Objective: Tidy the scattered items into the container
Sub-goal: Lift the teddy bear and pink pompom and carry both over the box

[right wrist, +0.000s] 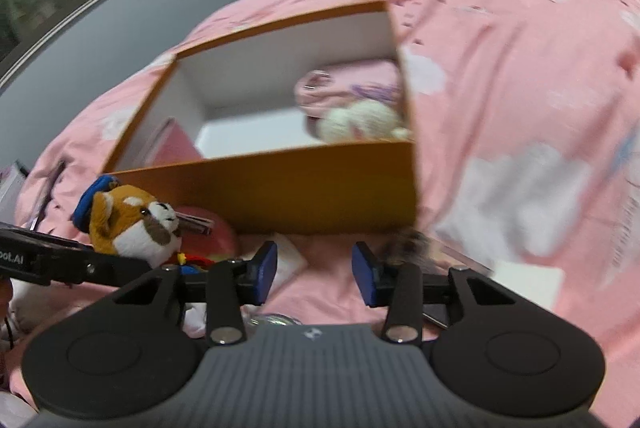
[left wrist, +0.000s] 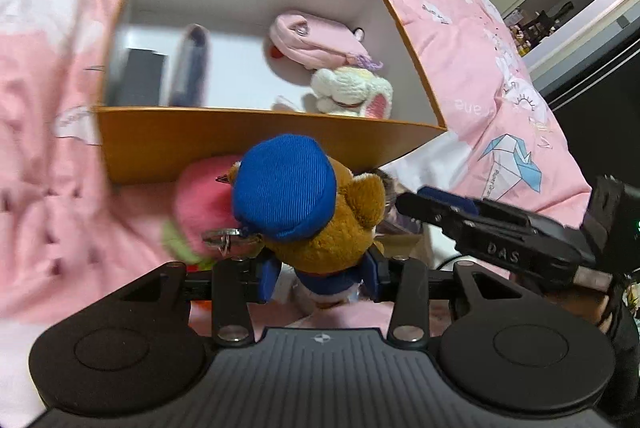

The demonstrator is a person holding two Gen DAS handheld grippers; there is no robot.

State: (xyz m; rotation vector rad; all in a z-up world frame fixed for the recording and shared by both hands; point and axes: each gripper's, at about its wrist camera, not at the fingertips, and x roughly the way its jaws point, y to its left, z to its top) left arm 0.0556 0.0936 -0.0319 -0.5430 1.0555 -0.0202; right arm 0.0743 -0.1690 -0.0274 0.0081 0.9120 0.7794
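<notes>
Item: plush (left wrist: 320, 212), lower centre of the left view, clenched by left gripper (left wrist: 320, 278), just below box (left wrist: 260, 144) near wall. Right gripper (right wrist: 314, 274) spread, empty. Handling: lift clear of wall before release; pink toy (left wrist: 200, 204) alongside may snag

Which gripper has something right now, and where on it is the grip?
The left gripper is shut on the brown plush toy, pinching its lower body below the blue cap. The right gripper is open and holds nothing.

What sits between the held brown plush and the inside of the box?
Only the box's orange near wall. The left wrist view shows the left gripper holding the brown plush in front of it.
</notes>
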